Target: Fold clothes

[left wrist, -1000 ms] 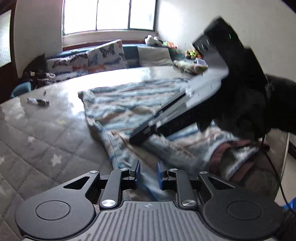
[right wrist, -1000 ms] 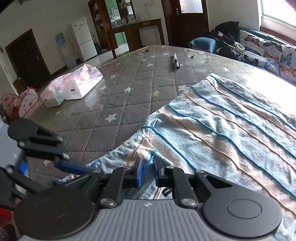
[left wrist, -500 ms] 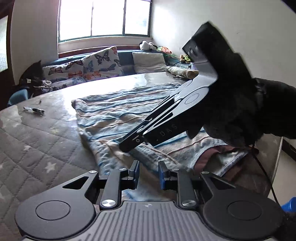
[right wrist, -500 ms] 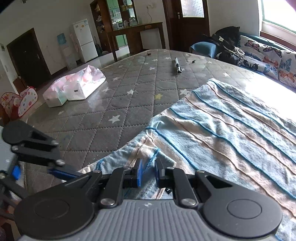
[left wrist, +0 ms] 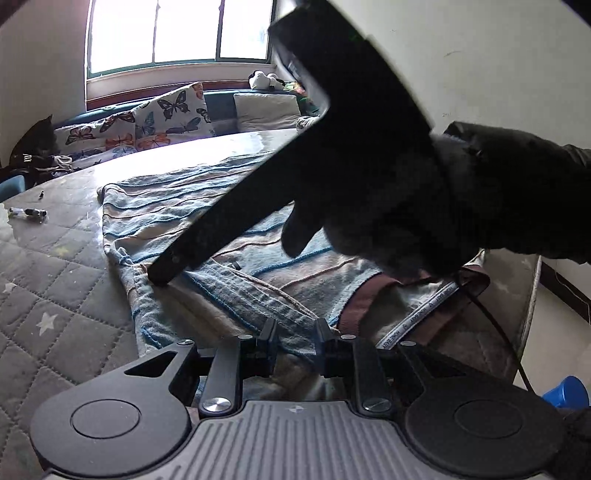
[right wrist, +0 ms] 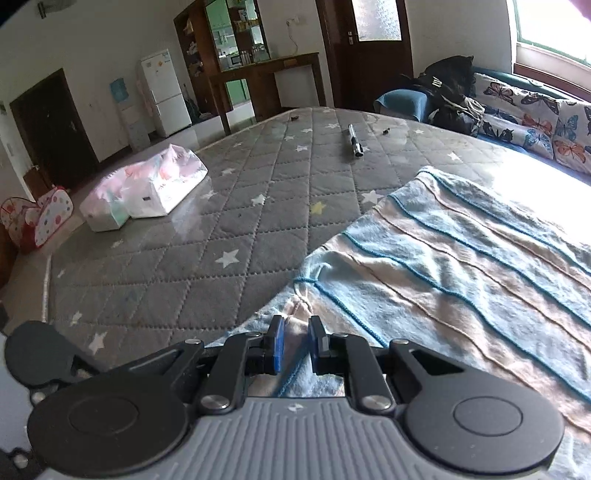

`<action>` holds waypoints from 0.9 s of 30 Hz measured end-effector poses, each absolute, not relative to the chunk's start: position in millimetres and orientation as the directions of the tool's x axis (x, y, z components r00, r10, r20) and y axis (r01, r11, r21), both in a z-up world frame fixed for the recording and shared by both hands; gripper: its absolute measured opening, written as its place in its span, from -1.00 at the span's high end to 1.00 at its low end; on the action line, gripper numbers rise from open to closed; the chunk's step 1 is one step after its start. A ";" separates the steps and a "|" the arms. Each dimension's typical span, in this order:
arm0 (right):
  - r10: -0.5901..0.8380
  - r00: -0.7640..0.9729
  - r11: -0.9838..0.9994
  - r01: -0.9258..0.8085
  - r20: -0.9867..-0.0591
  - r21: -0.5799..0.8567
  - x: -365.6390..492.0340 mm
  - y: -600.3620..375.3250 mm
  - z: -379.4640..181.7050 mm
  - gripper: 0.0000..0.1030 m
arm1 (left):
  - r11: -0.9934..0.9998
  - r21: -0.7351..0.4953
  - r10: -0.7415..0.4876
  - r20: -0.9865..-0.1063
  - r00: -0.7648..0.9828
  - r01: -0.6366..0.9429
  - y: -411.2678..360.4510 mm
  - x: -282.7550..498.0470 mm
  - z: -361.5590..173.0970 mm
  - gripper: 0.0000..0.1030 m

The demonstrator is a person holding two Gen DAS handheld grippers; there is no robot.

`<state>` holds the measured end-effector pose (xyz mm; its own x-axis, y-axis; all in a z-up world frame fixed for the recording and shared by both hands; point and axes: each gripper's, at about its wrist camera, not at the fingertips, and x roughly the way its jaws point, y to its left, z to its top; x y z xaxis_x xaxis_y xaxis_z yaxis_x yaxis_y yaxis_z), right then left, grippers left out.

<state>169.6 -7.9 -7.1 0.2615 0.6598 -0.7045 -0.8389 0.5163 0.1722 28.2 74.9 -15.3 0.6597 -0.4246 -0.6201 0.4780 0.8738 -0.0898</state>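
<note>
While gripping sweater point(right wrist: 461, 258), right claw point(right wrist: 294, 347) advanced

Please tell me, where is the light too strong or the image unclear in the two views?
Left wrist view: the window is blown out white, and the right gripper crossing the frame is a dark, nearly featureless silhouette. Right wrist view: glare washes out the far edge of the striped garment; straight lines curve from fisheye distortion.
</note>
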 end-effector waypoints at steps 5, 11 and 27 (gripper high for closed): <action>0.636 0.275 0.506 -0.854 -0.721 0.120 160.9 -17.5 -7.6 0.78 | 0.871 -0.093 -0.431 -0.618 0.658 0.483 75.8 25.3 -12.9 0.53; 0.609 0.307 0.480 -0.877 -0.732 0.031 147.2 -23.7 -2.8 0.77 | 0.884 -0.073 -0.410 -0.596 0.691 0.462 85.3 23.6 -1.1 0.52; 0.634 0.246 0.391 -0.920 -0.733 0.029 122.5 -38.1 -2.6 0.76 | 0.958 -0.077 -0.265 -0.602 0.754 0.275 124.0 70.7 11.6 0.52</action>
